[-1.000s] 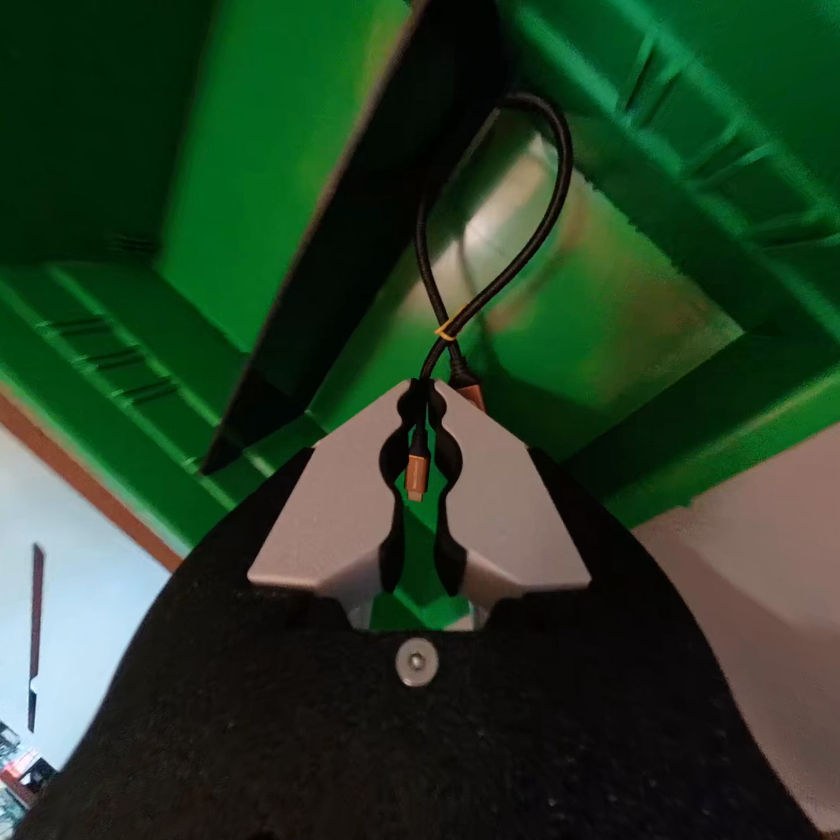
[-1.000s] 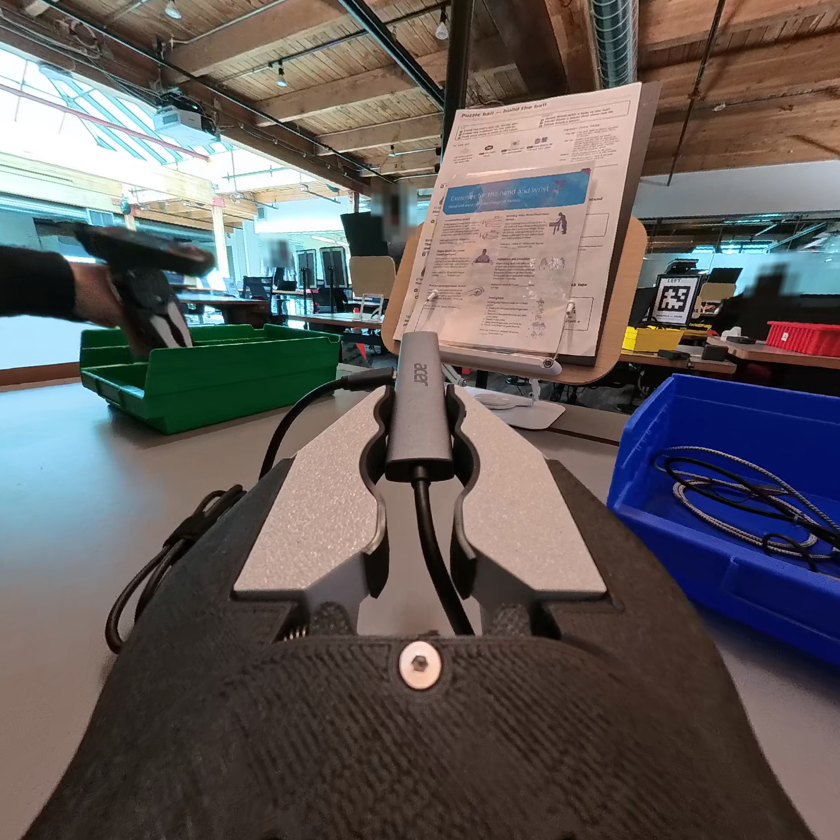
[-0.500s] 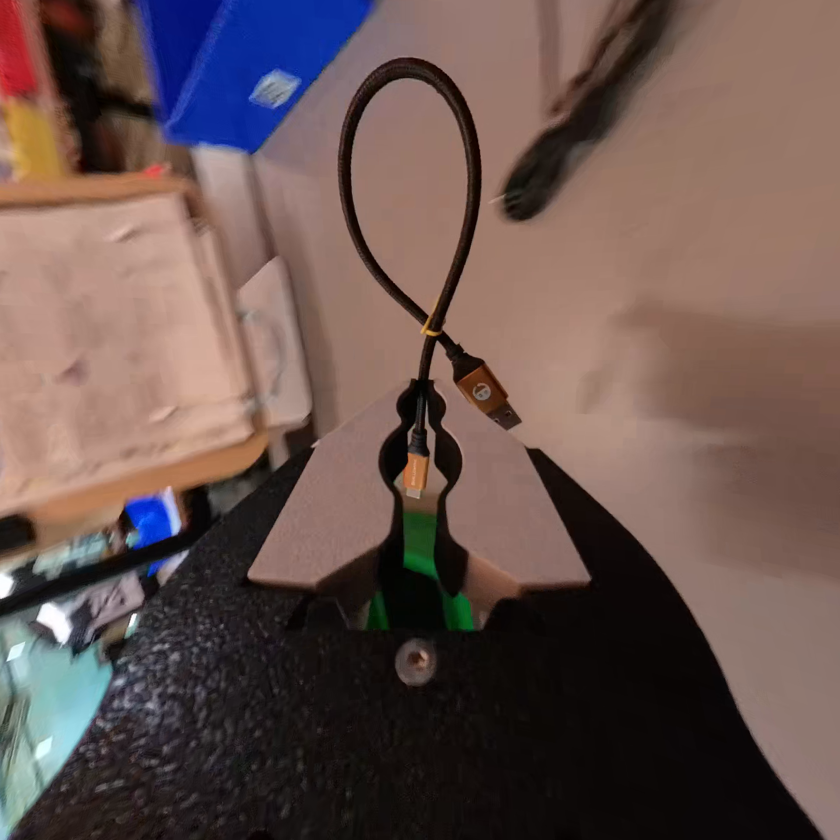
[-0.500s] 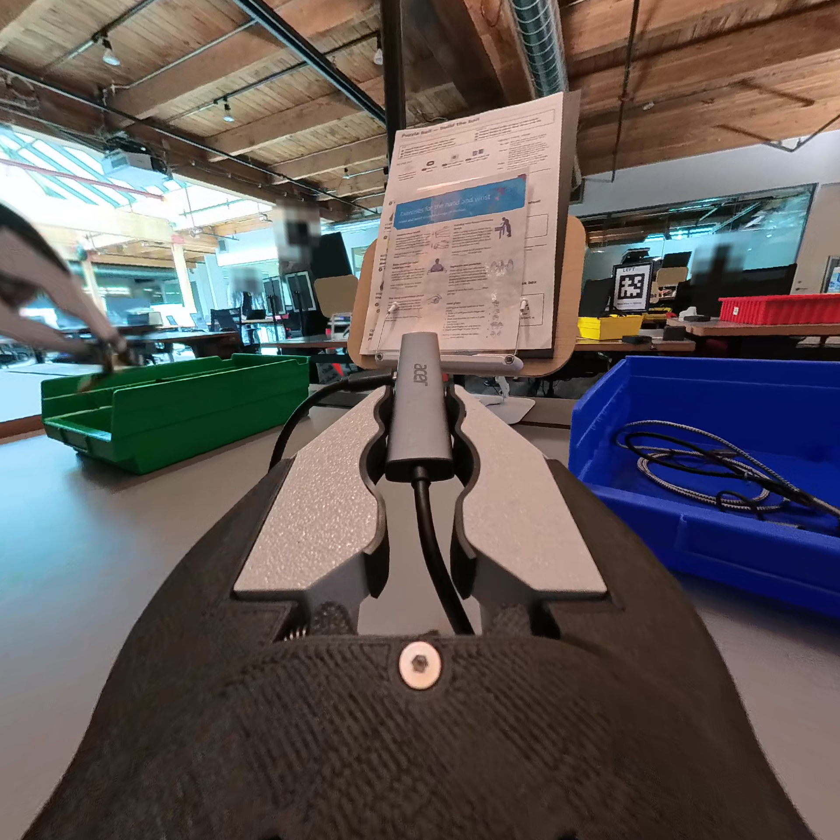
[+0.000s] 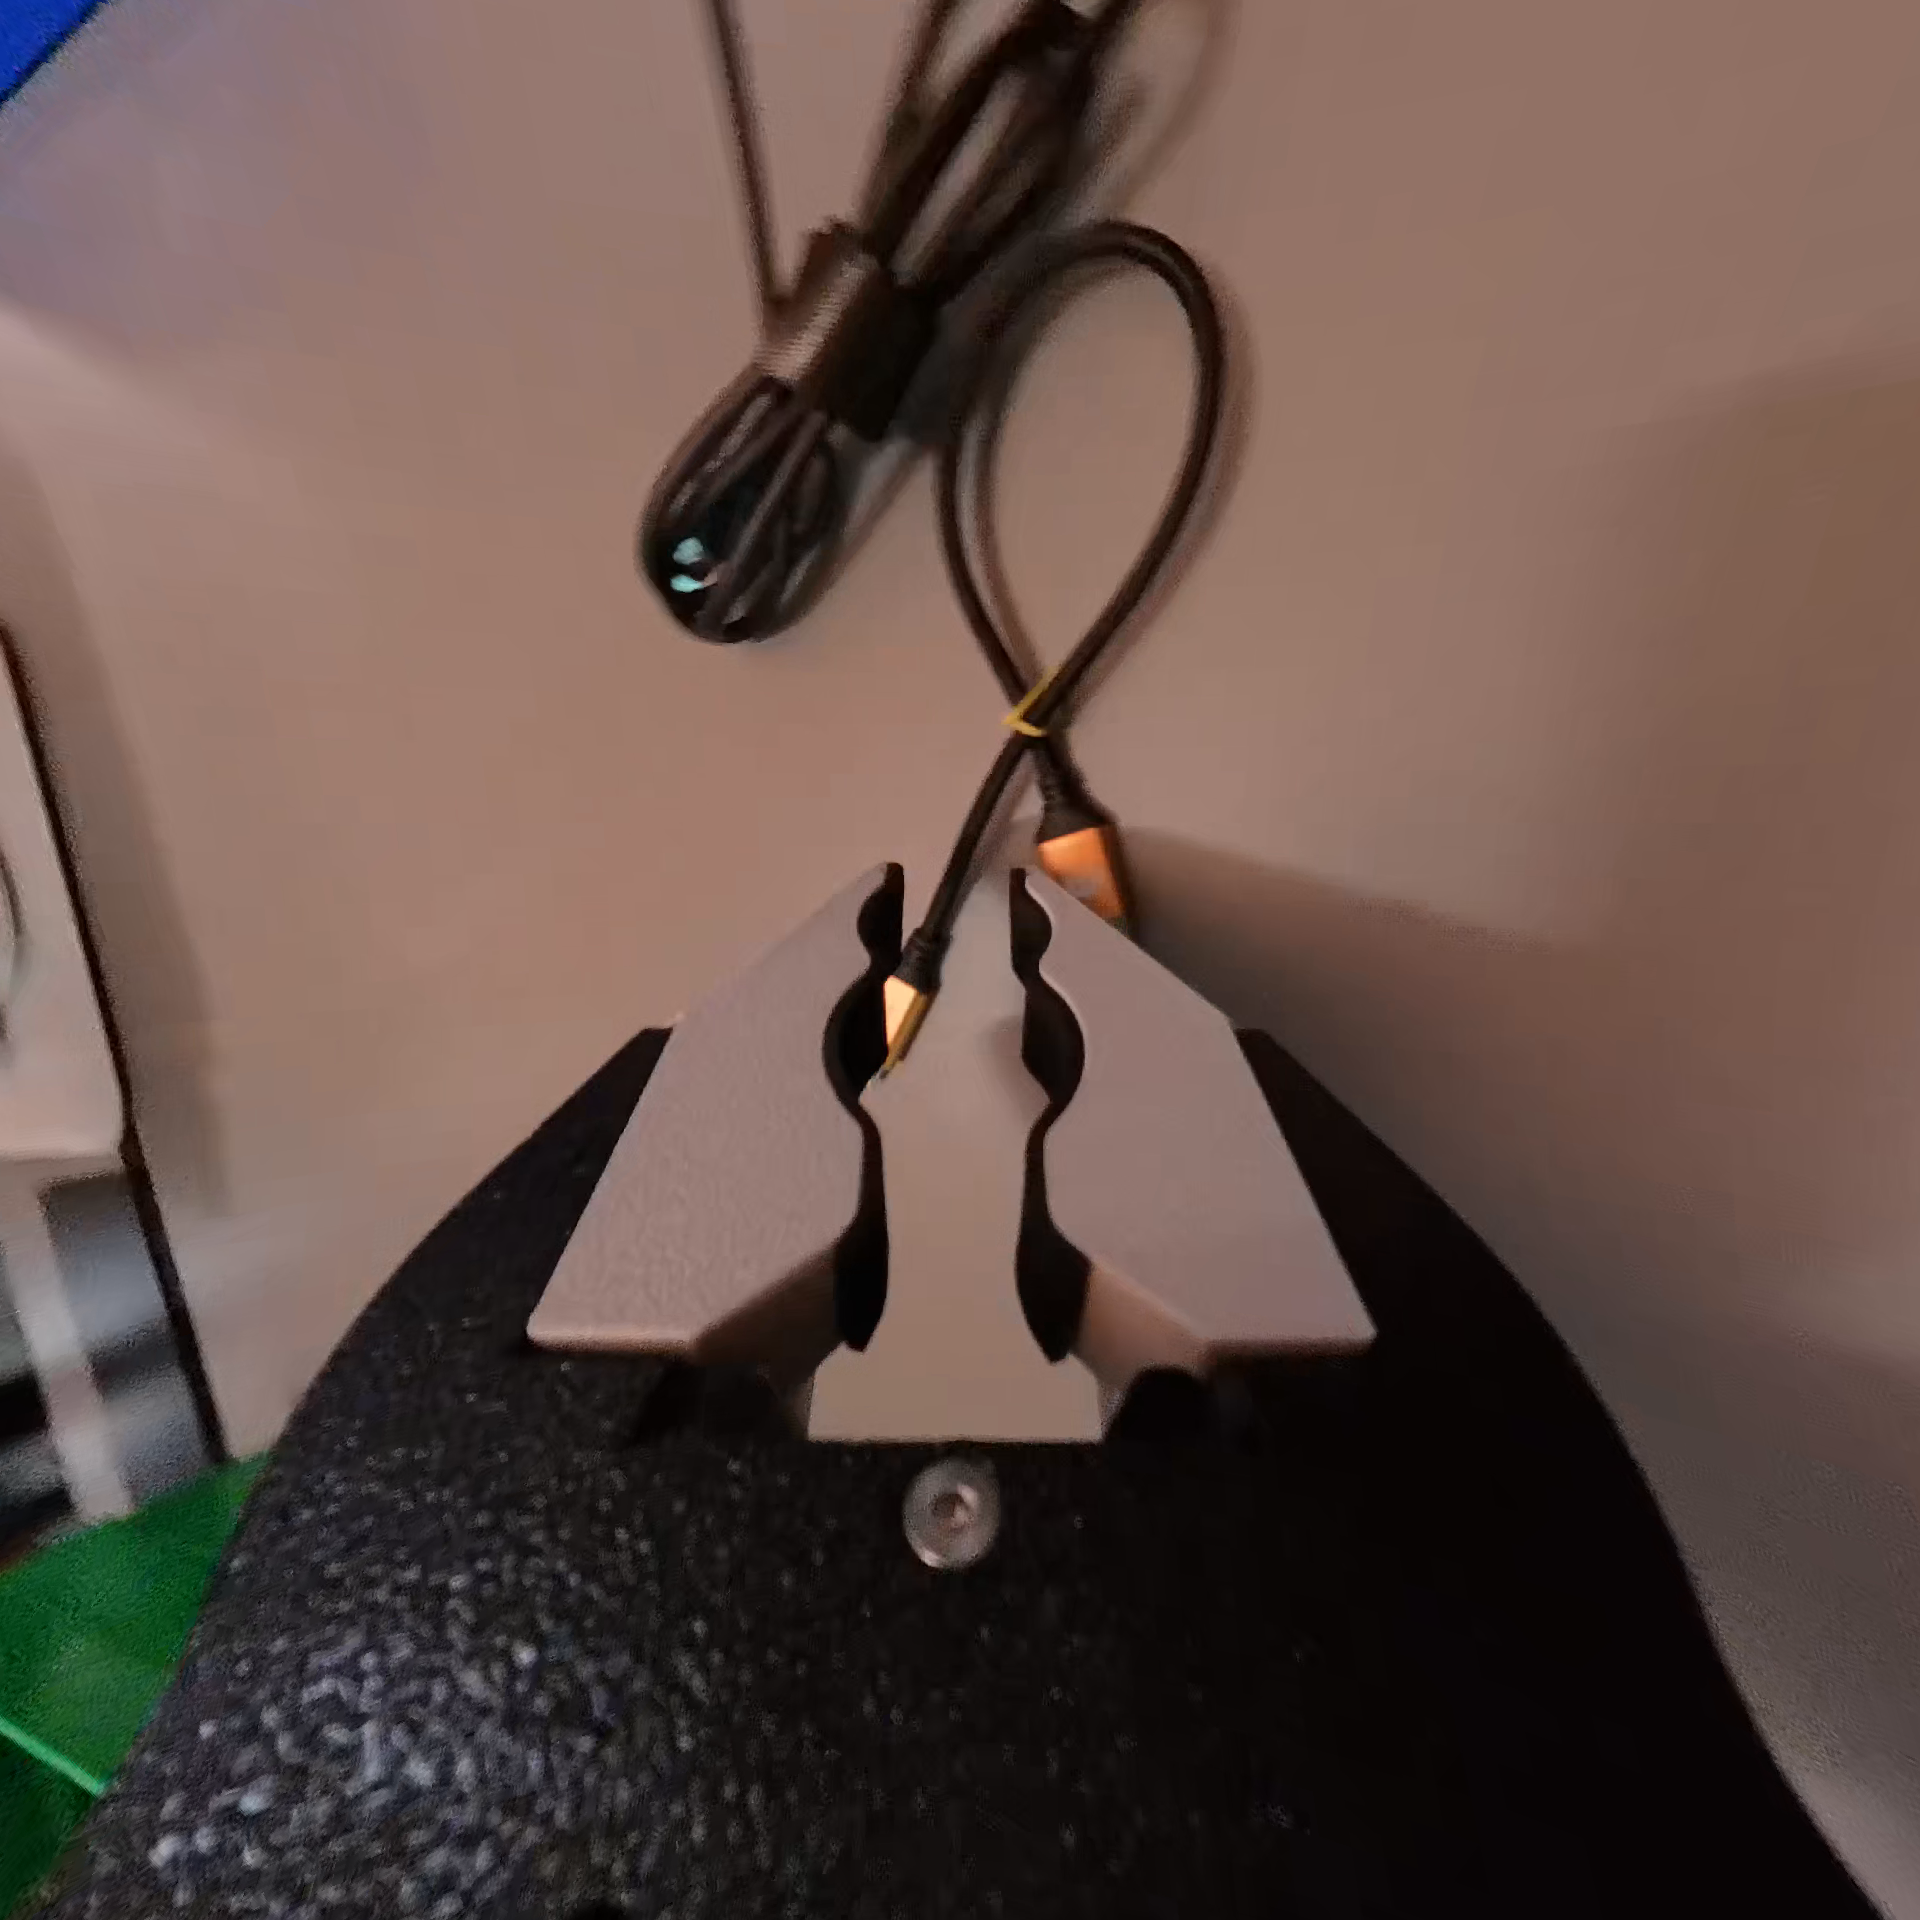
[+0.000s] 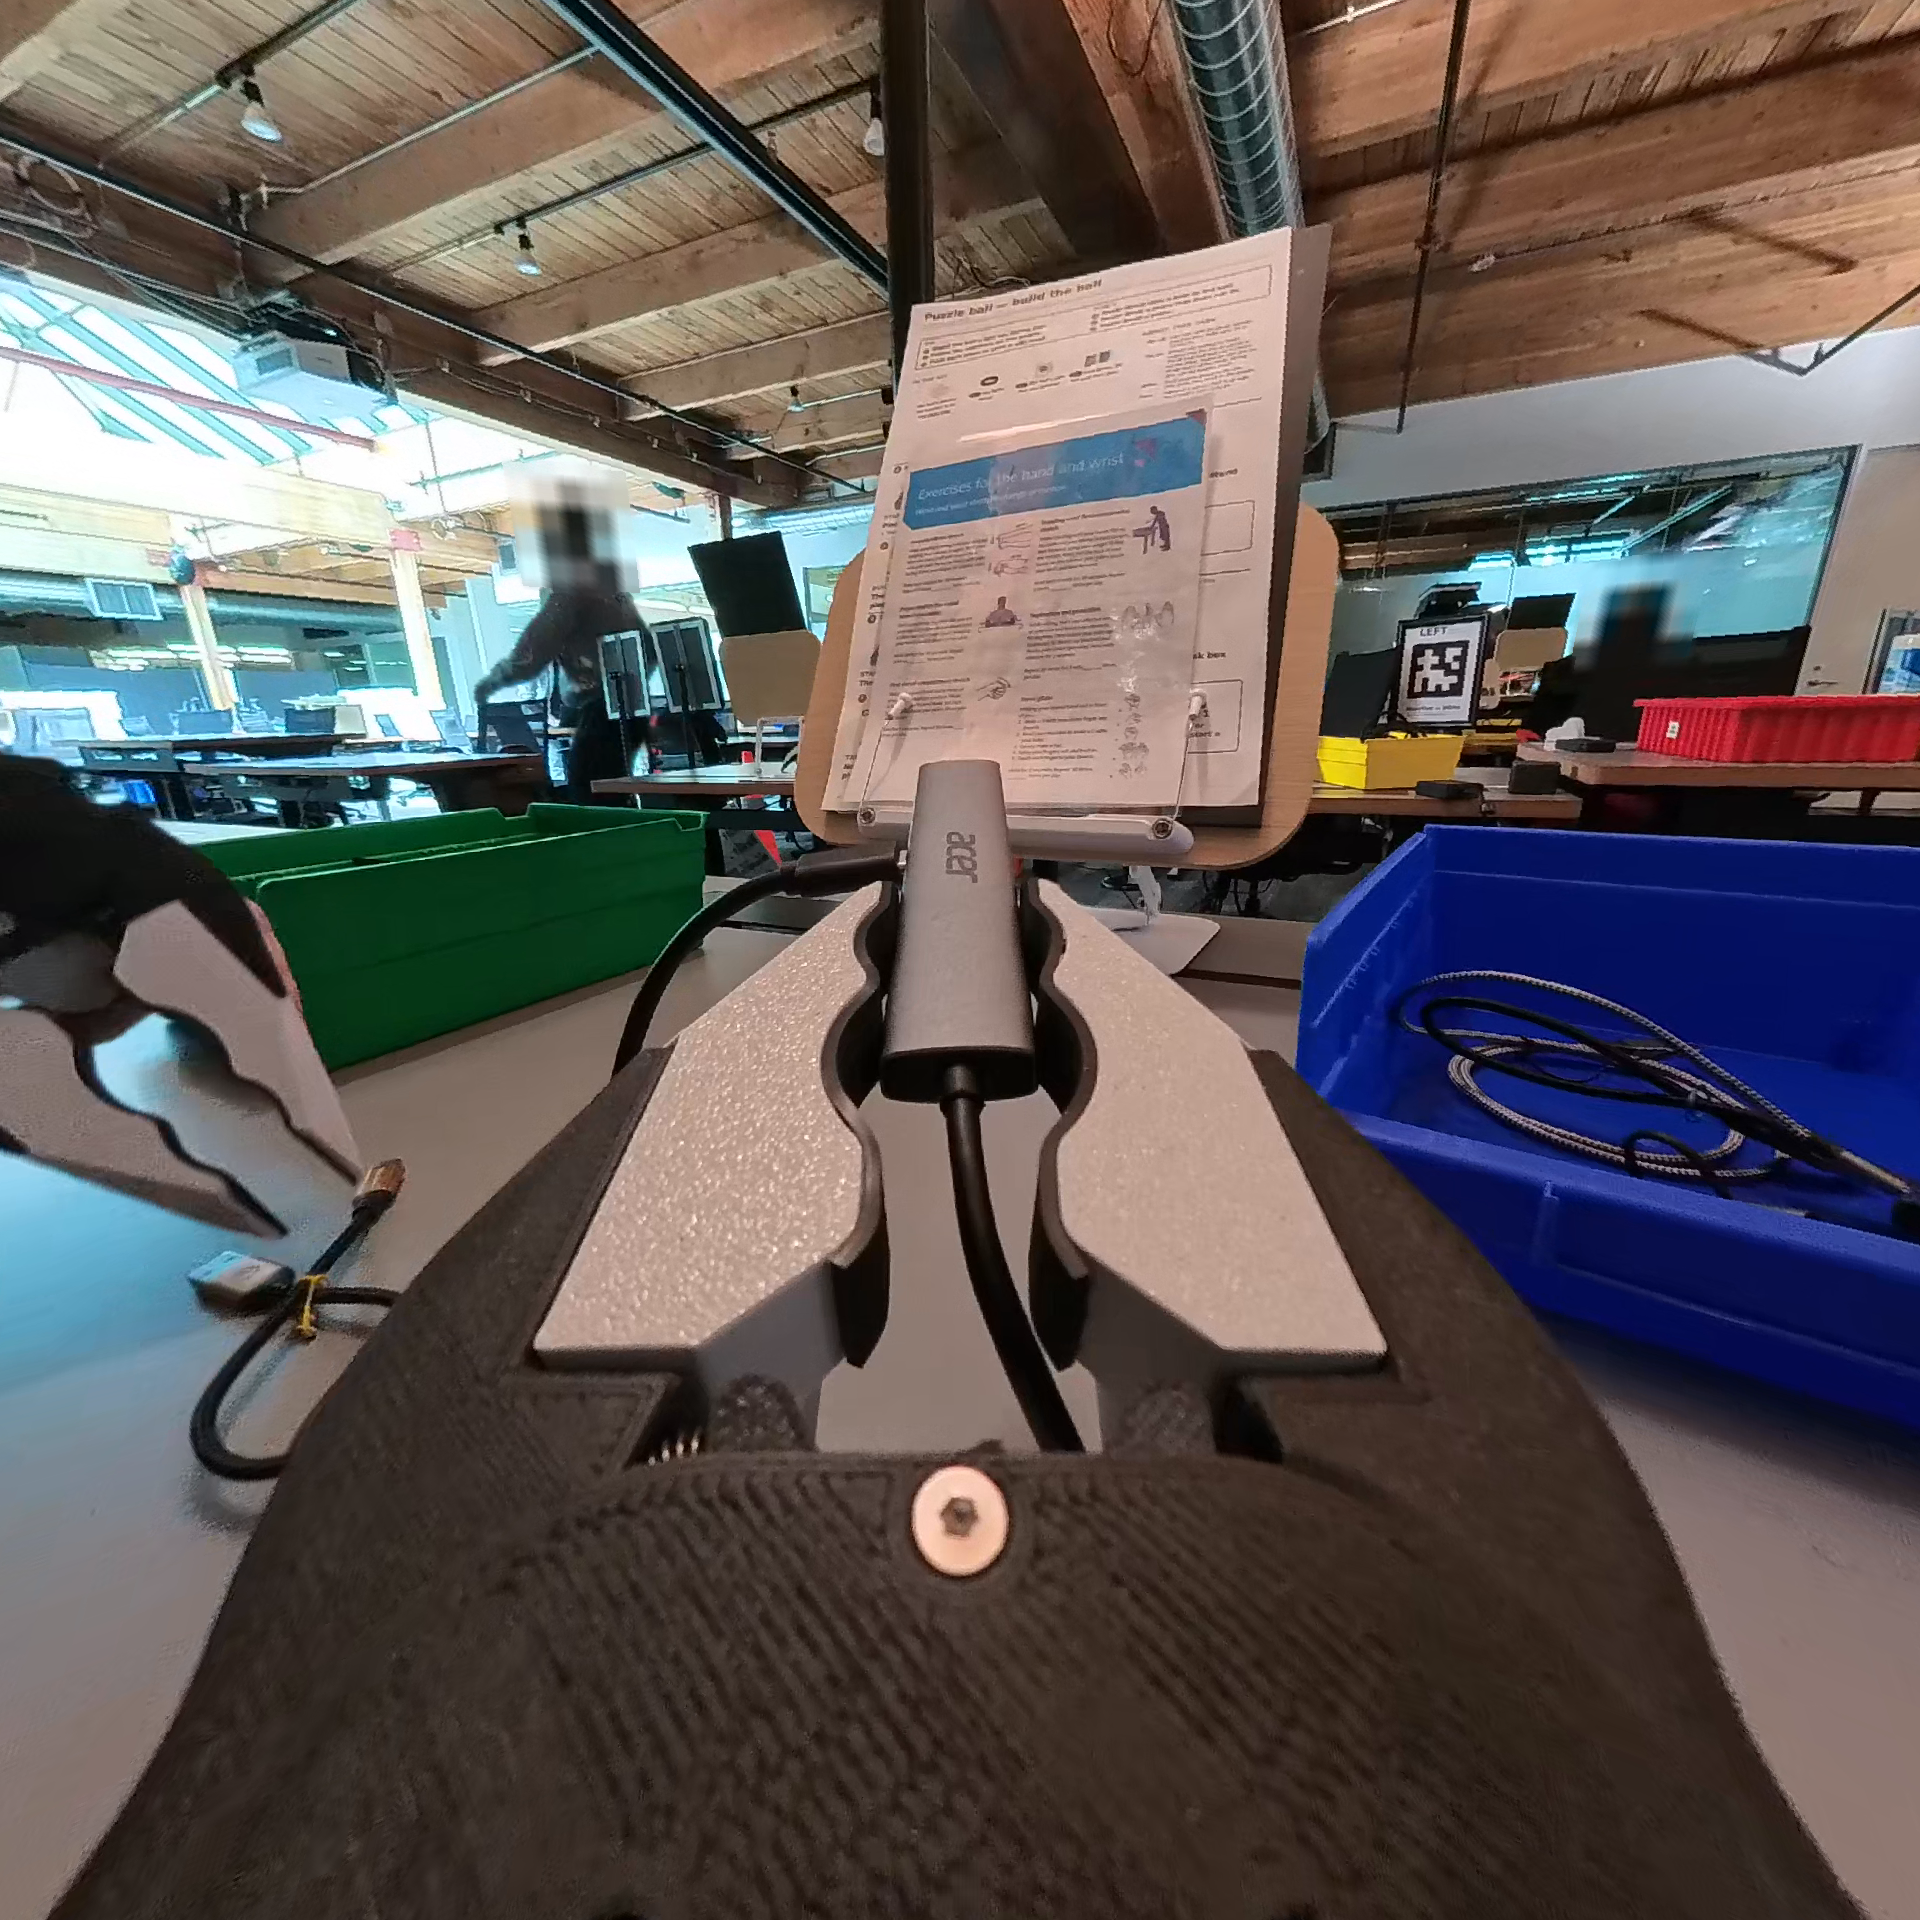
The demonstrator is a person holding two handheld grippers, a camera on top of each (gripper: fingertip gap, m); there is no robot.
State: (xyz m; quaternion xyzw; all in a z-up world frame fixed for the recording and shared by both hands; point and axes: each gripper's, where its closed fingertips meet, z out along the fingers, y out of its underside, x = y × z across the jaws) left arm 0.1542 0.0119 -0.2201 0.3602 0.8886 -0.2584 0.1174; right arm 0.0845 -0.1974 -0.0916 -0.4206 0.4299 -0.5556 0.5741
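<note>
My left gripper (image 5: 956, 873) is open, low over the grey table. A short black braided cable (image 5: 1081, 416) with orange plugs and a yellow tie lies loose in front of it. Its small plug (image 5: 906, 1003) leans between the parted jaws and its larger plug (image 5: 1081, 862) sits by the right fingertip. In the right wrist view the left gripper (image 6: 156, 1091) is at the left, with the short cable (image 6: 301, 1309) on the table under its tips. My right gripper (image 6: 956, 894) is shut on a grey USB hub (image 6: 956, 956), whose black lead runs back between the fingers.
A strapped black cable bundle (image 5: 790, 436) lies on the table just past the short cable. A green bin (image 6: 468, 914) stands at back left, and a blue bin (image 6: 1662, 1288) holding braided cables (image 6: 1621, 1091) at right. A document stand (image 6: 1060, 623) is straight ahead. The tips of one gripper are about 25 cm away from the tips of the other.
My left gripper left the green bin, swung to the table beside the right gripper, and opened, letting go of the short cable. The right gripper kept its hold on the hub.
</note>
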